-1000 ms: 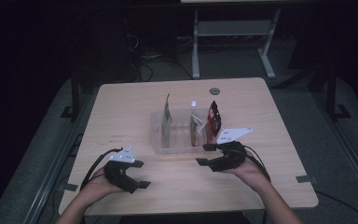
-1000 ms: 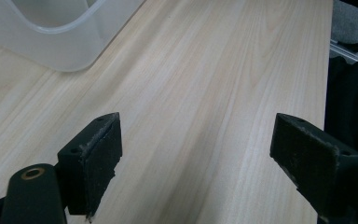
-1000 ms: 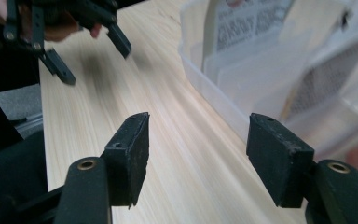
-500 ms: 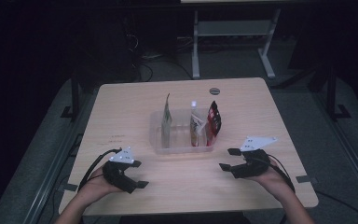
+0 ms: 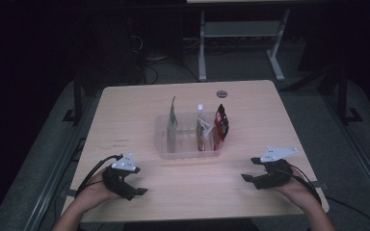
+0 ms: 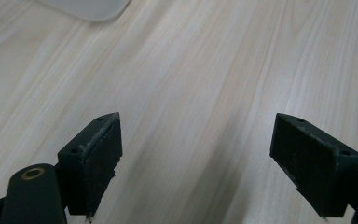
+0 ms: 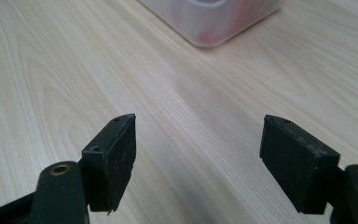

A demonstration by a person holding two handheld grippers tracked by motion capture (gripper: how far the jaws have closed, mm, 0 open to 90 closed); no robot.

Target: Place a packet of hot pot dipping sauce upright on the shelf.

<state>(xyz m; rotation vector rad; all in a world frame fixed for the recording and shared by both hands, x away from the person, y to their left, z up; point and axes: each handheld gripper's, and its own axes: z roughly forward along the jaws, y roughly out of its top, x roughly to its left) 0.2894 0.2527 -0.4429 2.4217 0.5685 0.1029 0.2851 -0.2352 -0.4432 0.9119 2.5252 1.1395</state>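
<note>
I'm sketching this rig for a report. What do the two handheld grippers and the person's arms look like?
Both the left gripper and right gripper are black, each topped by a pale grey three-cornered plate with small dark dots. Black cables trail back from each past the wrist. Up close, the fingers are blocky black pads with bevelled tips, scuffed pale along their edges, with brass-ringed pivot holes. The forearms are bare, no sleeves visible.

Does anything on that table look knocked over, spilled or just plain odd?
Nothing stands out. The packets stand upright inside the clear tub, nothing has spilled on the table, and both grippers sit open and empty near its front edge.
</note>
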